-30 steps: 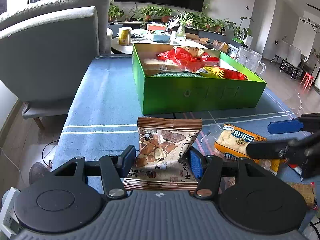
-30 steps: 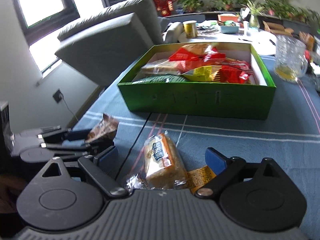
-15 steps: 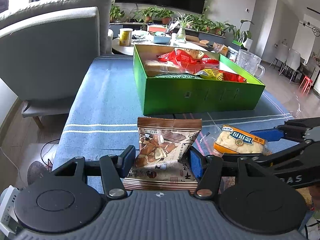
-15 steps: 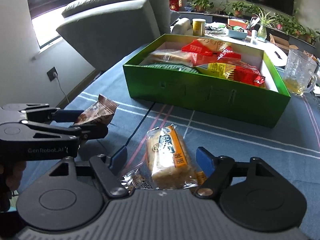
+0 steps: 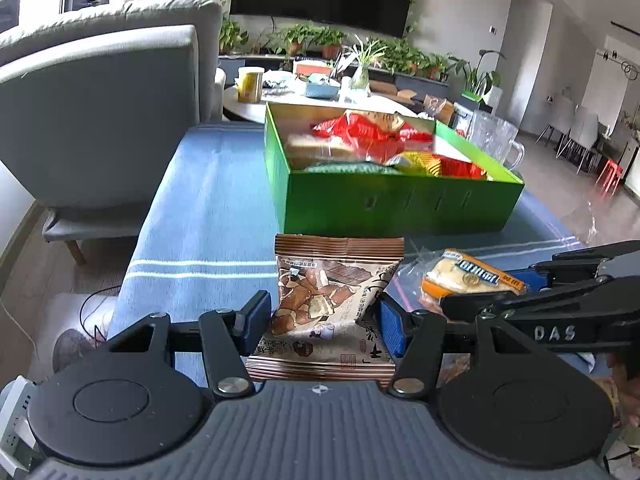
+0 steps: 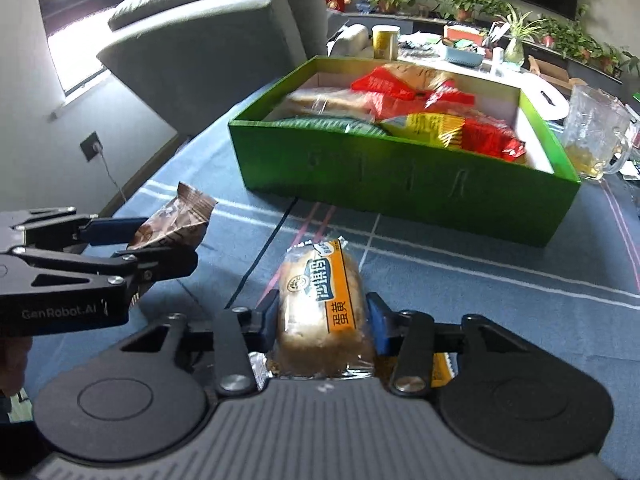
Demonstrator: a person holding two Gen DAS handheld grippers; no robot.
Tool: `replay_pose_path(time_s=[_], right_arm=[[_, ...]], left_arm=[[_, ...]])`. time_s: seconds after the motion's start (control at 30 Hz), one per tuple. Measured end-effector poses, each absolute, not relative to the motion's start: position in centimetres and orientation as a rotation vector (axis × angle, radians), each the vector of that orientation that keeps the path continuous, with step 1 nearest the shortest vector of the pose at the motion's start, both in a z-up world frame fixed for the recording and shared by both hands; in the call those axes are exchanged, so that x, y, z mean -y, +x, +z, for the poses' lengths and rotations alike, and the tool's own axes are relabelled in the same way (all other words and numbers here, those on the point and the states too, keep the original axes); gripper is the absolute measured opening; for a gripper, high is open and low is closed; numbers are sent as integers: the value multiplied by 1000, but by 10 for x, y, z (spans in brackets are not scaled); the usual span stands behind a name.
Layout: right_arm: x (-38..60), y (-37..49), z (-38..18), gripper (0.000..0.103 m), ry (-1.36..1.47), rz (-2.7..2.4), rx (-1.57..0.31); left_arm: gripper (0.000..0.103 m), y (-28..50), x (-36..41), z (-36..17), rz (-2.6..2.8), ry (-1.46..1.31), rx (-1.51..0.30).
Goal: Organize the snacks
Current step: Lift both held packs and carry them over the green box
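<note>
Left tool [image 5: 320, 322] unchanged, pinching brown snack packet [image 5: 332, 300]; right tool [image 6: 322, 322], jaws just closing, now clamps orange-labelled bread pack [image 6: 322, 308], earlier loose between them, above striped table [image 6: 500, 308] before green box [image 6: 400, 184].

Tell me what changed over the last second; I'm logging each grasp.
The right gripper has just been closing: its jaws now press the orange bread packet, which a second ago lay loose between them. The left gripper stays clamped on the brown snack packet. The green box has not moved.
</note>
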State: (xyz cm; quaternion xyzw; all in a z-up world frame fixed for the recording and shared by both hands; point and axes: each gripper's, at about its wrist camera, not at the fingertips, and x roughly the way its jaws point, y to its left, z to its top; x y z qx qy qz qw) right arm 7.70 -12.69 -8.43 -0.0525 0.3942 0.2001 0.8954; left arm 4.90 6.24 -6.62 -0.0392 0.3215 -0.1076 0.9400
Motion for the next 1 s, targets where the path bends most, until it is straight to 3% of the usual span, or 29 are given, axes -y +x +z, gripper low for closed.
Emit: replay_pose_path(time_s=[0.67, 1.0], right_arm=[[162, 98, -34, 67, 44, 395, -650], [160, 104, -54, 68, 15, 468, -710]], left_arm=[[54, 66, -33, -33, -270, -28, -562], [54, 72, -35, -40, -234, -28, -592]])
